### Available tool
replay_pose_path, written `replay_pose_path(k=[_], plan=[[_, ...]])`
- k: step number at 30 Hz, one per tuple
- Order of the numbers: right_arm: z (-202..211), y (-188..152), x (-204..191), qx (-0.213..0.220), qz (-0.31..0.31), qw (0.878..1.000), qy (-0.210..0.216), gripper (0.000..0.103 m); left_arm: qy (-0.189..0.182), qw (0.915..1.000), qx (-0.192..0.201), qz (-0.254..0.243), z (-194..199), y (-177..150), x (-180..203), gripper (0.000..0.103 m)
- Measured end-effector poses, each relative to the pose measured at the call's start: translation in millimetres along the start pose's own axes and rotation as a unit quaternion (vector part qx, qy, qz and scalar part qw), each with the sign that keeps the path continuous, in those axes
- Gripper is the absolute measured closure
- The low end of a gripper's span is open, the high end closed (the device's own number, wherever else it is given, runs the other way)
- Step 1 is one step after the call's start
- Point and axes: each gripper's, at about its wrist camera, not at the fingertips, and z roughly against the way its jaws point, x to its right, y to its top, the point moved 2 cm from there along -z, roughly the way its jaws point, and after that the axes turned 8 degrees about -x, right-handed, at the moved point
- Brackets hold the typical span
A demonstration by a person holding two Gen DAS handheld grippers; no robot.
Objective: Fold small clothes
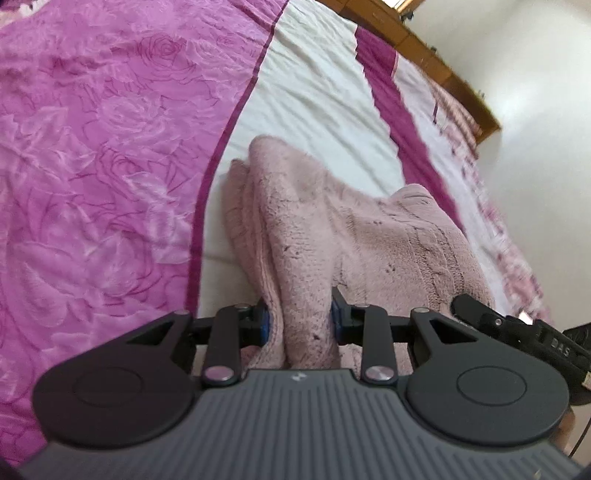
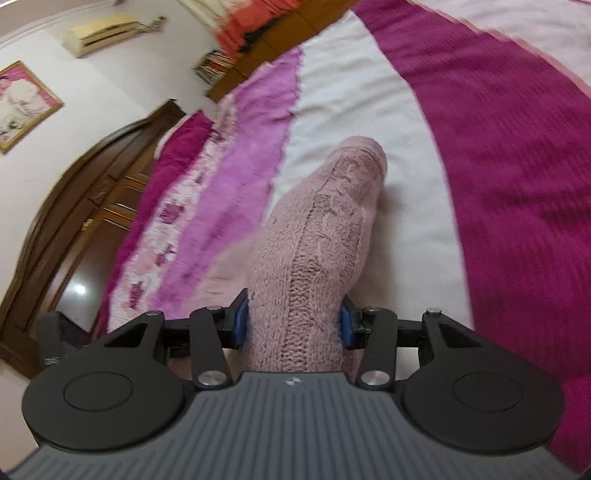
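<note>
A pale pink knitted garment (image 1: pixel 332 229) hangs over the white stripe of the bedspread. My left gripper (image 1: pixel 301 319) is shut on a bunched edge of it, with cloth filling the gap between the blue pads. My right gripper (image 2: pixel 293 326) is shut on another part of the same pink knitted garment (image 2: pixel 317 229), which trails away from the jaws down to the bed. The right gripper also shows at the right edge of the left wrist view (image 1: pixel 517 325). How much of the garment touches the bed is hidden.
The bedspread (image 1: pixel 92 147) has pink rose print, white (image 2: pixel 351 92) and magenta stripes. A wooden headboard (image 1: pixel 424 48) and white wall are beyond. The right wrist view shows wooden doors (image 2: pixel 92 192), a framed picture (image 2: pixel 22 103) and an air conditioner (image 2: pixel 103 31).
</note>
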Motion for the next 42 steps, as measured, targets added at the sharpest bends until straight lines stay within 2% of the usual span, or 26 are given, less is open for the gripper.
replay_pose_path(k=[7,16,21,24,31,35,36,38,40,42], plan=[[-10.9,-18.8,27.4,-0.011,-0.007,1.0,-0.018,0.051,0.029,0.9992,-0.003,-0.025,6.8,-4.7,0.1,0.067],[-3.1,-17.1,16.9,-0.011,-0.004,0.999,-0.035,0.047,0.072,0.9958,-0.001,-0.056,23.2,-16.7,14.1,0.061],[12.6,-21.6,10.8,0.002,0.014,0.999,-0.052,0.047,0.103,0.9912,0.008,-0.082,32.9,-27.9,23.5,0.059],[23.3,-25.1,4.5,0.011,0.031,0.997,-0.063,0.047,0.125,0.9876,0.014,-0.093,36.1,-34.1,27.8,0.052],[49.1,-40.6,-4.1,0.028,0.06,0.995,-0.078,0.047,0.146,0.9855,0.018,-0.084,44.2,-46.5,32.8,0.052],[54.0,-51.4,-6.2,0.023,0.07,0.993,-0.095,0.046,0.161,0.9833,0.024,-0.083,47.7,-55.9,39.6,0.043],[54.1,-54.5,-7.3,0.021,0.074,0.992,-0.1,0.046,0.162,0.983,0.024,-0.082,47.6,-58.8,41.6,0.042],[52.9,-61.7,-10.2,0.015,0.086,0.99,-0.115,0.044,0.167,0.9822,0.021,-0.083,46.2,-64.5,44.0,0.032],[50.3,-68.1,-13.1,0.008,0.098,0.987,-0.126,0.042,0.173,0.981,0.018,-0.086,43.4,-70.4,46.3,0.031],[47.9,-74.8,-17.0,0.006,0.109,0.985,-0.136,0.032,0.179,0.9796,0.011,-0.09,39.7,-77.0,48.1,0.031]])
